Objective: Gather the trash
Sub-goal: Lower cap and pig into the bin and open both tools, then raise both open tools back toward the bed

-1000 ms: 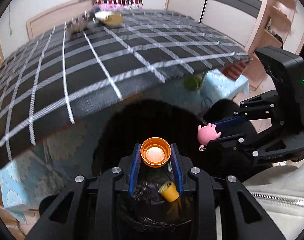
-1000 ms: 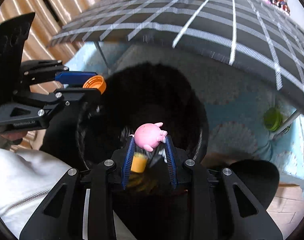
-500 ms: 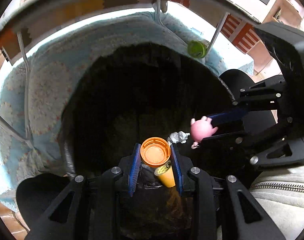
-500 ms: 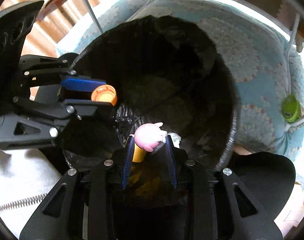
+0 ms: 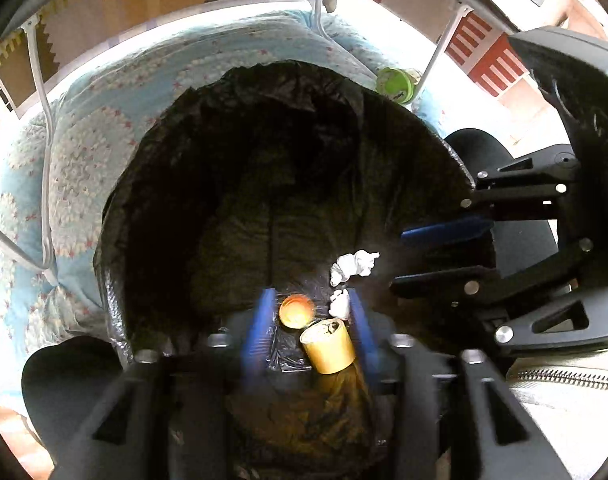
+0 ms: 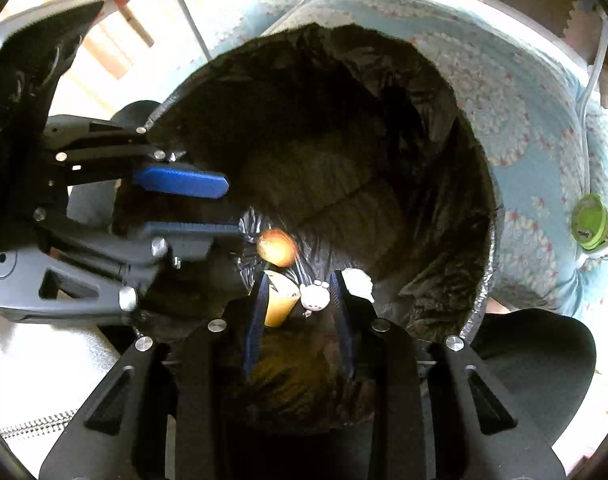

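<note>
Both claws hang over the mouth of a bin lined with a black bag (image 5: 232,152). The left claw (image 5: 310,320) is opening, its blue fingers (image 5: 260,320) spread apart, and the orange cap (image 5: 296,311) sits loose and blurred between them, touching neither. The right claw (image 6: 300,304) stands open too; the small pale pig toy (image 6: 315,295) lies between its fingers without either pad pressing it. Down in the bag a yellow cup (image 5: 328,345) lies on its side, with a crumpled white tissue (image 5: 354,264) just beside it. A green lid (image 5: 396,85) rests on the light blue patterned mat (image 5: 104,92) outside the bin.
</note>
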Tool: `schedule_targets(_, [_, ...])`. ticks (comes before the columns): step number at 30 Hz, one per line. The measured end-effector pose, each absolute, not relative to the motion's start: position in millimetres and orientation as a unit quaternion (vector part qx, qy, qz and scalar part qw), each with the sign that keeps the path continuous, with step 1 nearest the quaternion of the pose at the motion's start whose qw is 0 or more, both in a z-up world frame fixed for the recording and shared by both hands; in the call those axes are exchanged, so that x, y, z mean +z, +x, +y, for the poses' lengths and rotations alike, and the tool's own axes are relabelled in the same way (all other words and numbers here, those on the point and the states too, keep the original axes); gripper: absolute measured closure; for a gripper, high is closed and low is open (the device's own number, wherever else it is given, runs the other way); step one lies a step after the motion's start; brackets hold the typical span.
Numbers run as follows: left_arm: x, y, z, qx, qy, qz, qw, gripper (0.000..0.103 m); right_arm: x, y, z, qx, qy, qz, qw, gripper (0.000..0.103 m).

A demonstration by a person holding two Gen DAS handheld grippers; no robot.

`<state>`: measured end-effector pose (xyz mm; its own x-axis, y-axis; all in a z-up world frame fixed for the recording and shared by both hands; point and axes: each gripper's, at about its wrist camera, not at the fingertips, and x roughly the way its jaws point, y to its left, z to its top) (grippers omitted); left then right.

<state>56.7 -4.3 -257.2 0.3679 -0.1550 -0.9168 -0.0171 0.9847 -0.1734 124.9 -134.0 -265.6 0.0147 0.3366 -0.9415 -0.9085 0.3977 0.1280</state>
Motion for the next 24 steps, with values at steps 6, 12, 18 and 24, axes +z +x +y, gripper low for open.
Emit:
schedule_targets(6, [-240.8, 51.1, -4.4, -0.045, -0.08, 0.54, 0.837, 0.049, -252.9, 130.6, -142.4, 0.474, -0.259, 0.509, 0.67, 0.072])
schedule_targets(12, [-212.7, 45.8, 1.0, -0.041, -0.088, 0.508, 0.856, 0.049, -230.1, 132.8, -153.0, 0.476, -0.241, 0.492, 0.688, 0.072])
schedule_targets(18, [-175.4, 39.0, 8.3, -0.029, -0.076, 0.47, 0.879, 0.049, -197.2, 134.2, -161.1, 0.484, -0.223, 0.459, 0.711, 0.072])
schedule_targets(24, [-135.1, 35.7, 10.9, -0.025, -0.059, 0.428, 0.901, 0.049, -163.8, 134.6, -166.5, 0.496, -0.208, 0.423, 0.729, 0.072])
